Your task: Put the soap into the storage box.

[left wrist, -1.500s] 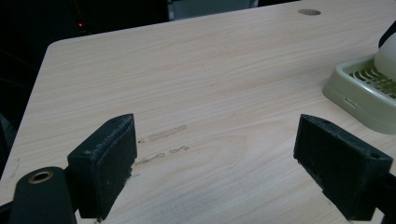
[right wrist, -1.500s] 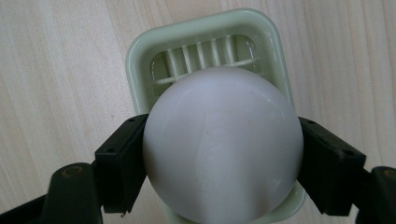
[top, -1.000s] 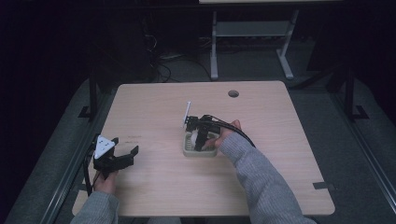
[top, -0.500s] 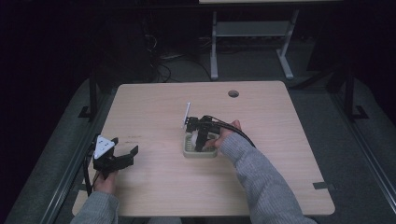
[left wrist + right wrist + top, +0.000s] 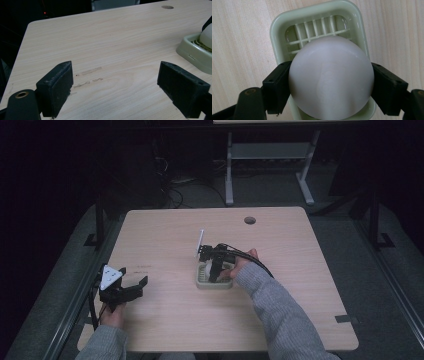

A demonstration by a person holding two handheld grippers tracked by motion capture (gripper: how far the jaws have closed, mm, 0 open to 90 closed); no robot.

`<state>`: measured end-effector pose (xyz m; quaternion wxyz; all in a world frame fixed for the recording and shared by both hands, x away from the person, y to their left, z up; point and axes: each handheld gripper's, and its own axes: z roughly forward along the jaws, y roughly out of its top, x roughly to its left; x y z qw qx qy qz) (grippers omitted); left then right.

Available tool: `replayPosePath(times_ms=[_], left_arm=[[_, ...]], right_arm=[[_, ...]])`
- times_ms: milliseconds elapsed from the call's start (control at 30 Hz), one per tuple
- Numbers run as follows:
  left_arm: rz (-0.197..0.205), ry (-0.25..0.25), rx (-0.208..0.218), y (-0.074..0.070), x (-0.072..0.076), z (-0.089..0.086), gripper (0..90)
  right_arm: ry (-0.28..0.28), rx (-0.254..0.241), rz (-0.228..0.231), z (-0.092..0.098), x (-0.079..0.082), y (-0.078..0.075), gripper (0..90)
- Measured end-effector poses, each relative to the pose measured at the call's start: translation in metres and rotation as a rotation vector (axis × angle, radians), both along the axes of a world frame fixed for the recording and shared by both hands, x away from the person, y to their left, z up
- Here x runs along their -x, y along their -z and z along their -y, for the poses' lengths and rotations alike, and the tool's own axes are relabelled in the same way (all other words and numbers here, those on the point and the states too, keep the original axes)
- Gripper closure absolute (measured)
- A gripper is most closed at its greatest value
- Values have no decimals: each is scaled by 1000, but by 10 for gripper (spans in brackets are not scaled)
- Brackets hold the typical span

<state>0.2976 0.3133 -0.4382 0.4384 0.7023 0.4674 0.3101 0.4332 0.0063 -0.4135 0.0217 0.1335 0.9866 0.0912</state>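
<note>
The left claw (image 5: 131, 287) rests low at the near left corner of the surface (image 5: 300, 285), held in the person's left hand (image 5: 114, 316). Its jaws stand wide apart with nothing between them; in the left gripper view only bare wood grain and a few faint scuff marks (image 5: 88, 75) lie in the gap. A grey three-cornered plate (image 5: 111, 276) sits on top of this claw.

Farther in, near the middle of the surface, stands a pale green tray (image 5: 201, 281) with a slatted floor. In the left gripper view its corner (image 5: 192, 53) shows at the right edge, well apart from the left claw.

The right claw (image 5: 214, 270) points down over this tray, held by the person's right hand (image 5: 239, 267), whose grey sleeve (image 5: 282, 320) runs back to the near edge. In the right gripper view the jaws are closed against both sides of a white ball (image 5: 330, 78), each pad touching its flank. The ball sits over the tray (image 5: 279, 27), covering the near part of the slats; whether it rests on the slats or is held just above them cannot be told.

Just beyond the right claw a thin white stick-like item (image 5: 200, 240) stands tilted; its nature cannot be told.

At the far side of the surface is a round cable hole (image 5: 250, 220). Beyond the surface, a grey frame (image 5: 270, 157) stands on the dark floor.
</note>
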Motion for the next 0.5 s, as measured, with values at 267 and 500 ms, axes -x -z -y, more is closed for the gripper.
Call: replayPosePath(times_ms=[267,500], left_arm=[[1,3,-2,0,0,0,129],[3,0,-1,-1,0,0,129]], right_arm=[[-7,-12,5,0,1,-2,231],[-7,-12,-2,-1,2,-2,216]])
